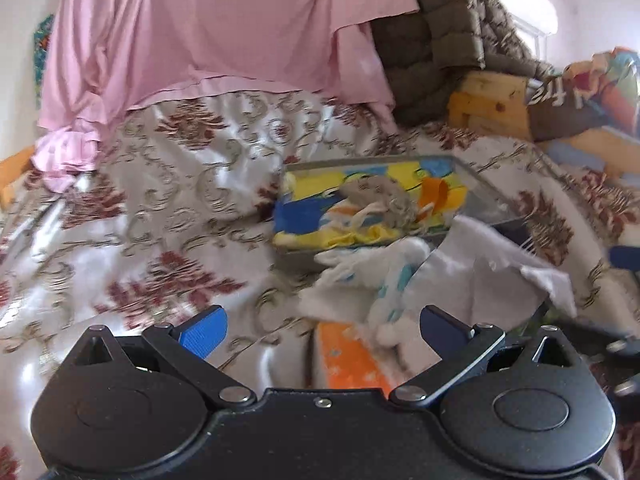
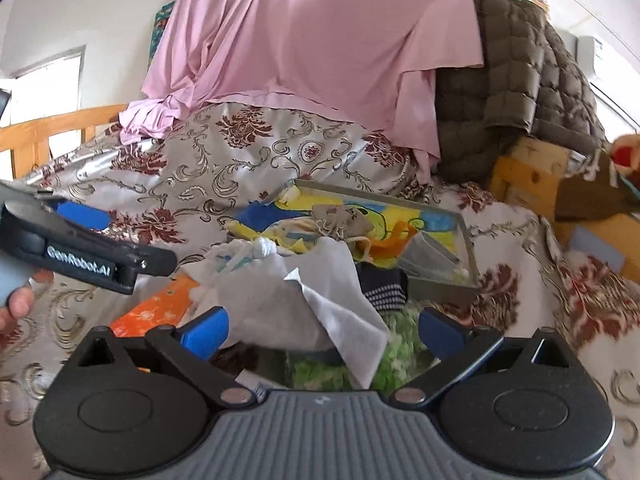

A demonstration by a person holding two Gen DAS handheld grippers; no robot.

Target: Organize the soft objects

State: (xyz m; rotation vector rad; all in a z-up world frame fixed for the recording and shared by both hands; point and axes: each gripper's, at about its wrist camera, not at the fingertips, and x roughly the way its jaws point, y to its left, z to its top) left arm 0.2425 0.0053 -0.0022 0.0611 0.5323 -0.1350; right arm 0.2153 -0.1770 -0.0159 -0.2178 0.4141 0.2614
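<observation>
Crumpled white cloth [image 2: 320, 304] atop a soft pile, beside a tray [image 2: 444, 286] of colourful fabrics [image 2: 360, 220].

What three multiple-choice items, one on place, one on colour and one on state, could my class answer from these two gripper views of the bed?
1. Where is the tray?
A. on the patterned bedspread
B. on the floor
C. on a chair

2. What colour is the sheet draped at the back?
A. green
B. pink
C. black

3. How does the right gripper stand?
A. shut on the white cloth
B. shut on a sock
C. open, holding nothing

Answers:
1 A, the tray lies on the bedspread, with bright cloths inside it.
2 B, the sheet is plainly pink in both views.
3 C, its blue fingers are spread wide, and the white cloth lies loose between them.
</observation>
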